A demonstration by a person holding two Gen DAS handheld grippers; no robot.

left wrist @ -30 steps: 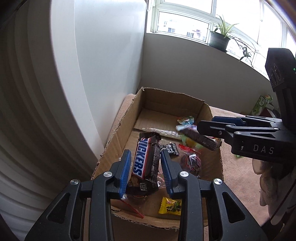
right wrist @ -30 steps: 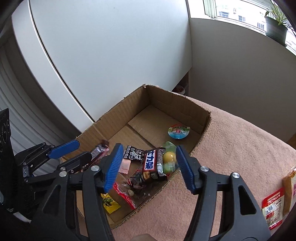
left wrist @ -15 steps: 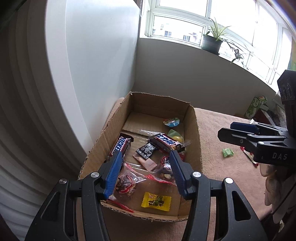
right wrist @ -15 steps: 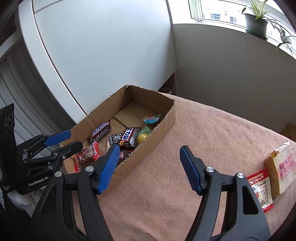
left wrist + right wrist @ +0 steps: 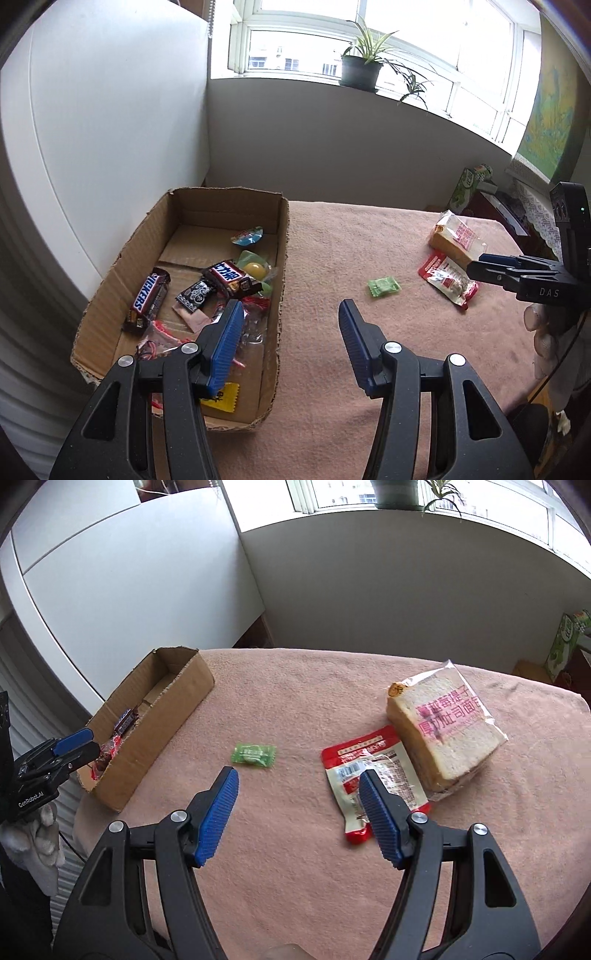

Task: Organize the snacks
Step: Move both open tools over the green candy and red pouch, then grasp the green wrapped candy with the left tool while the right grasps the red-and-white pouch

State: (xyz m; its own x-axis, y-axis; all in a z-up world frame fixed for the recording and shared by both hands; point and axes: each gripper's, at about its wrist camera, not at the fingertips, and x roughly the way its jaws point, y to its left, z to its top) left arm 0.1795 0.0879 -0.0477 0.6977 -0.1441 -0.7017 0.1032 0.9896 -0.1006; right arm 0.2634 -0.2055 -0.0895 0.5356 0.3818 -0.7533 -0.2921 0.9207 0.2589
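A cardboard box [image 5: 282,258] [image 5: 173,705] at the table's left holds several snacks, among them a Snickers bar [image 5: 147,295] and a second chocolate bar [image 5: 227,277]. On the pink cloth lie a green candy [image 5: 384,287] [image 5: 253,754], a red and white pouch [image 5: 447,280] [image 5: 373,775] and wrapped bread [image 5: 456,240] [image 5: 447,734]. My left gripper [image 5: 291,317] is open and empty over the box's right wall. My right gripper [image 5: 299,779] is open and empty above the cloth, between candy and pouch.
The table is covered by a pink cloth [image 5: 369,362] against a white wall. A potted plant [image 5: 360,70] stands on the windowsill. A green carton [image 5: 467,182] sits beyond the table's far right corner. The right gripper shows at the left view's right edge [image 5: 517,273].
Both grippers let go of their chocolate bars into the box, opened, and pulled back to the right. The right gripper now faces the loose snacks on the cloth.
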